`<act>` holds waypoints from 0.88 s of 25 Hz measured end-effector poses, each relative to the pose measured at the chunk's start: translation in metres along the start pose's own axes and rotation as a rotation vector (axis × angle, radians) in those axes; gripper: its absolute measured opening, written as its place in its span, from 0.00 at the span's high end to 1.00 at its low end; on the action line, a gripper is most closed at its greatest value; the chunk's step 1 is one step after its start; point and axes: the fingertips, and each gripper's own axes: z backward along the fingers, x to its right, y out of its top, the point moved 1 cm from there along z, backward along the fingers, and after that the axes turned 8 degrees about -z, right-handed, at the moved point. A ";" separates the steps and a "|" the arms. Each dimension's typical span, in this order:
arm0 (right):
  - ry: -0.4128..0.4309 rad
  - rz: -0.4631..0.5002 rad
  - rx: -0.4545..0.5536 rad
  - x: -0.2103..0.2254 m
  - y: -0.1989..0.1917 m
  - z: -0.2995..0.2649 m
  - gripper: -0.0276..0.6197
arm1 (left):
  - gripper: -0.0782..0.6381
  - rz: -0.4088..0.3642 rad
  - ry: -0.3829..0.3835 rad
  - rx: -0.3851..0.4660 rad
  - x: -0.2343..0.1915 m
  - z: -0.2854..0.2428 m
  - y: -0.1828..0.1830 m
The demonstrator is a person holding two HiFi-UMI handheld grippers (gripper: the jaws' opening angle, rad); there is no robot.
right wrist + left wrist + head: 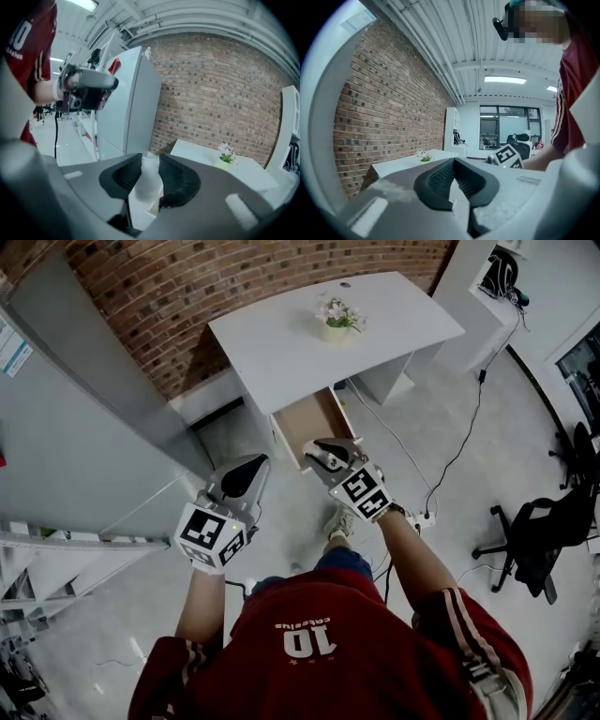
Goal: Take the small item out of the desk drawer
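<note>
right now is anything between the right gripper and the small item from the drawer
Nothing visible does. The small white item already sits clamped in the right gripper, out of the open drawer.

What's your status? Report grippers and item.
Left gripper shut, empty. Right gripper shut on small white item, out of the open drawer. No obstruction seen.

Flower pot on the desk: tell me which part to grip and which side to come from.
Grip the flower pot by its short pale wall, below the flowers. Come in level from the desk's front edge, above the open drawer: it stands upright, the blooms spread over its rim, so a grasp from above would likely crush them.
</note>
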 end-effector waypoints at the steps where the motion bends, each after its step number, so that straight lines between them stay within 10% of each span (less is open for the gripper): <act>1: -0.008 -0.010 0.029 -0.009 0.015 0.009 0.78 | 0.89 0.006 0.011 0.005 0.002 0.006 0.004; 11: -0.148 -0.100 0.206 -0.053 0.129 0.096 0.78 | 0.89 0.028 0.181 0.069 -0.014 0.051 0.055; 22: -0.295 -0.211 0.261 -0.042 0.126 0.162 0.78 | 0.89 -0.027 0.193 0.094 0.015 0.060 0.073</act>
